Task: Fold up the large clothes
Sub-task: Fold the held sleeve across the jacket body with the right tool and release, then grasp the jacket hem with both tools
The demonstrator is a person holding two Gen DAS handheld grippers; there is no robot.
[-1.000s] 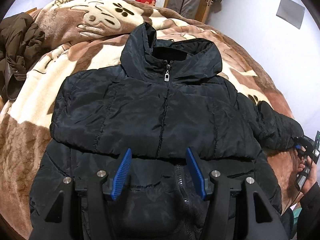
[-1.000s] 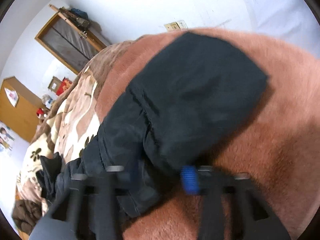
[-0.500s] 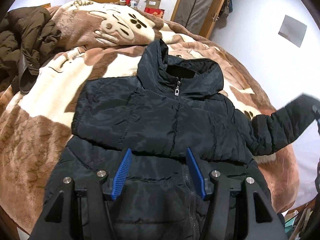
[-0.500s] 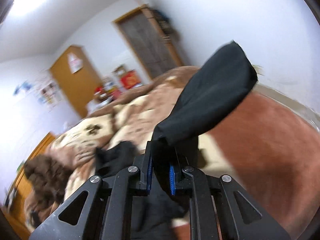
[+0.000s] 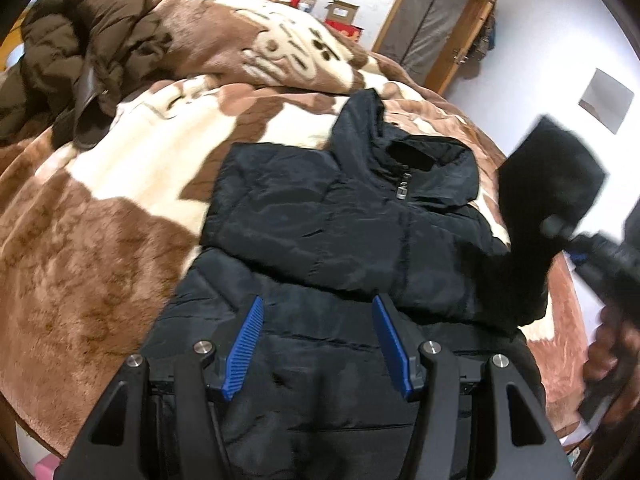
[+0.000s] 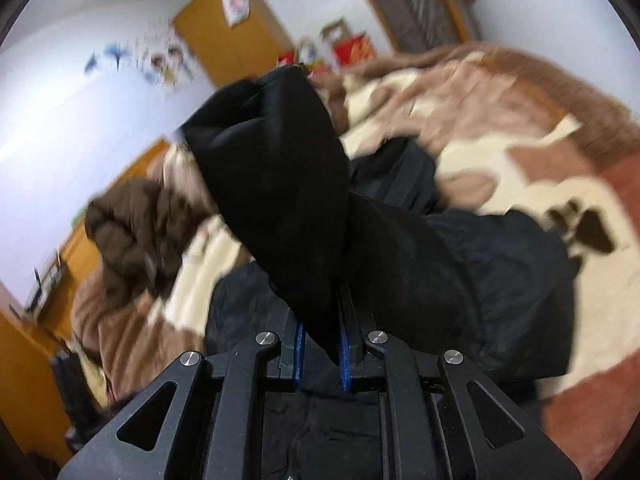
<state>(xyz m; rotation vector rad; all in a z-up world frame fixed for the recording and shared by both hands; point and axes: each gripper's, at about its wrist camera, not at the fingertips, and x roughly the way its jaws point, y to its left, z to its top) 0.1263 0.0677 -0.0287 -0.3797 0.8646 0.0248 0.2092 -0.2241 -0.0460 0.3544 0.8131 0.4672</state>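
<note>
A black hooded puffer jacket [image 5: 340, 232] lies zipped and face up on the bed, its left sleeve folded across the chest. My left gripper [image 5: 318, 320] hovers open over the jacket's lower front, nothing between its blue pads. My right gripper [image 6: 320, 344] is shut on the jacket's right sleeve [image 6: 276, 184], whose cuff stands up in front of the camera. In the left wrist view that sleeve [image 5: 548, 188] is lifted off the bed at the right, with the right gripper [image 5: 568, 240] and a hand behind it.
A brown and cream plush blanket [image 5: 100, 208] covers the bed. A brown coat [image 5: 80, 52] is heaped at the far left corner. A wooden door [image 5: 436, 28] and boxes [image 5: 340, 16] stand beyond the bed. The bed's edge [image 5: 560, 360] drops off at the right.
The right gripper shut on the sleeve, lifted it off the blanket and swung it inward over the jacket. The left gripper slid sideways, still open.
</note>
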